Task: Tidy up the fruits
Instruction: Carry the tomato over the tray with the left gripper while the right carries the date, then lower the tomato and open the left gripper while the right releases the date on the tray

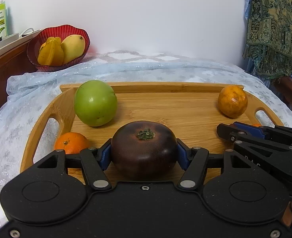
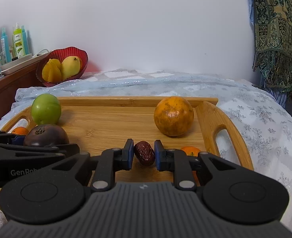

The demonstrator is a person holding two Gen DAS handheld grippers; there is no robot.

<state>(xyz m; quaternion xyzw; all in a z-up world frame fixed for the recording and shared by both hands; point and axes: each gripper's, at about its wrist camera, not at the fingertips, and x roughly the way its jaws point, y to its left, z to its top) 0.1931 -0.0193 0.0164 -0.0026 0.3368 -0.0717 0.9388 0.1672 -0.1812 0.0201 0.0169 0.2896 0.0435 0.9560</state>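
Note:
My left gripper (image 1: pixel 144 154) is shut on a dark purple round fruit (image 1: pixel 144 148) low over the wooden tray (image 1: pixel 165 107). My right gripper (image 2: pixel 144 153) has its pads on both sides of a wrinkled red date (image 2: pixel 145 153) on the tray; the left pad looks in contact, while a thin gap shows at the right pad. A green apple (image 1: pixel 95 103), a large orange (image 1: pixel 232 101) and a small tangerine (image 1: pixel 71 142) lie on the tray. Another small tangerine (image 2: pixel 191 150) sits behind my right finger. A red bowl (image 1: pixel 58 45) at the back left holds a mango (image 1: pixel 73 47) and a starfruit (image 1: pixel 50 52).
The tray (image 2: pixel 207 119) rests on a pale blue lace cloth (image 1: pixel 165 69). A wooden cabinet (image 1: pixel 5 69) at the left carries a white tray with bottles (image 1: pixel 0 19). A patterned shawl (image 1: pixel 277 25) hangs at the right. A white wall is behind.

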